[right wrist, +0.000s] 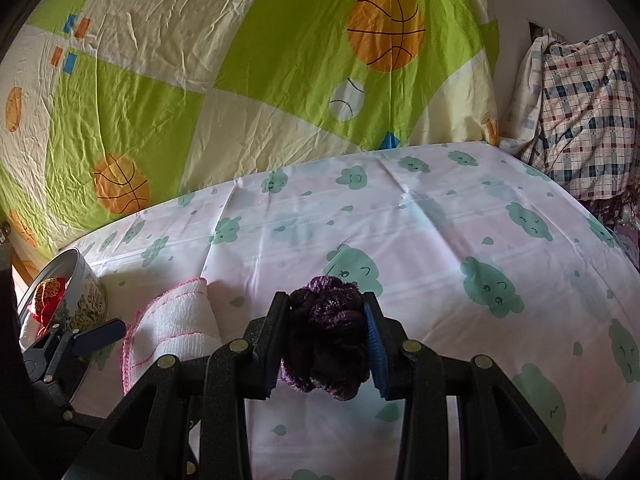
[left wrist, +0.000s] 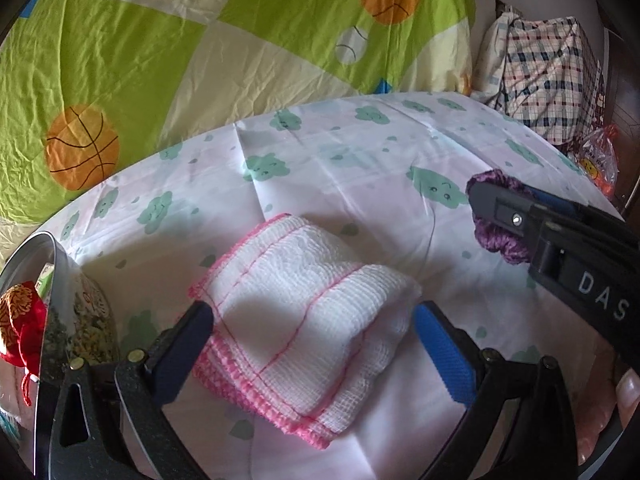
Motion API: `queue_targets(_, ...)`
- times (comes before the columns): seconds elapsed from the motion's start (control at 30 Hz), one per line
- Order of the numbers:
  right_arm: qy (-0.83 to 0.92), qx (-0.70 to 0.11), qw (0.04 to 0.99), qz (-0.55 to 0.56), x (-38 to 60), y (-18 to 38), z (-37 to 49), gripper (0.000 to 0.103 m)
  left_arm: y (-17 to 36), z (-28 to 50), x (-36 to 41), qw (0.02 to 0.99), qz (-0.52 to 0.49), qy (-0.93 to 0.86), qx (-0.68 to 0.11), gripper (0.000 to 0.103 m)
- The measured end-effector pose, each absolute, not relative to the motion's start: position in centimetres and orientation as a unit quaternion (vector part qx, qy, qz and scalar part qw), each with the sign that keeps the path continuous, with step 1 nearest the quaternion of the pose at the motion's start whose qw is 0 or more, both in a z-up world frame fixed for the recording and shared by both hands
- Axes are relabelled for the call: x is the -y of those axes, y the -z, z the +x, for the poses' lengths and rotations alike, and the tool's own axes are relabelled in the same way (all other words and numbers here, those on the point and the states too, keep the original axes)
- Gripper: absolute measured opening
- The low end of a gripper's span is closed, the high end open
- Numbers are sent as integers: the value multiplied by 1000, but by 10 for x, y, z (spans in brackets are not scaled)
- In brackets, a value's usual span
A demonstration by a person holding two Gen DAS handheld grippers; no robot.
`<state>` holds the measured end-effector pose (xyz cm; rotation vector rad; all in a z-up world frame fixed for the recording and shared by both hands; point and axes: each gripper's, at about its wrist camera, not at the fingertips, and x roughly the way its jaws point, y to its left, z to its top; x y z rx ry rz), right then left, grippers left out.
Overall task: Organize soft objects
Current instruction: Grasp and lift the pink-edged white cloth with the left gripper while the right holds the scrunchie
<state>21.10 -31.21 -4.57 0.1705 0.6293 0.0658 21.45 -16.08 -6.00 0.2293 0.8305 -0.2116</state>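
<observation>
So the whole surface is a bench (right wrist: 420,220) covered in a white plastic-looking sheet with green smiley cloud prints and fold creases running across it. Sitting right on it, in the right wrist view, there's a folded white cloth with pink stitched edging (right wrist: 176,328) at about 8 o'clock, and just past it toward 9 o'clock a round decorated tin (right wrist: 86,300), tipped toward the camera with something red and gold (right wrist: 50,294) inside. The rest of the sheet out toward 12 and 3 o'clock only shows the cloud pattern.

Folded white cloth (left wrist: 304,312) – purple scrunchie (right wrist: 326,340)
</observation>
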Motion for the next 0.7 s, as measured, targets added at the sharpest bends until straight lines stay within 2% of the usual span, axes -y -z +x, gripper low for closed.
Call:
queue_targets(0.2, -38, -313, 946, 77, 309, 47, 212, 39, 66, 222, 160, 893, 104, 103, -425, 102)
queue_targets(0.27, -40, -312, 946, 77, 309, 46, 212, 39, 68, 223, 157, 892, 93, 103, -431, 98)
queue_targets(0.37, -42, -312, 946, 76, 308, 46, 212, 39, 67, 222, 152, 895, 81, 97, -427, 84)
queue_targets(0.4, -43, -312, 946, 76, 308, 46, 212, 39, 66, 222, 148, 898, 72, 93, -424, 74)
queue_targets(0.47, -44, -309, 947, 77, 308, 46, 211, 39, 65, 222, 140, 901, 51, 94, -420, 64)
queue_targets(0.53, -45, -307, 948, 76, 308, 45, 210, 39, 64, 222, 134, 903, 38, 91, -417, 47)
queue_targets(0.57, -45, -306, 948, 76, 307, 45, 211, 39, 63, 221, 132, 904, 34, 90, -415, 42)
queue_targets(0.63, -45, -305, 948, 74, 307, 44, 210, 39, 61, 220, 127, 906, 25, 91, -412, 26)
queue_targets(0.7, -46, -302, 949, 75, 307, 44, 209, 39, 60, 219, 123, 908, 15, 93, -409, 23)
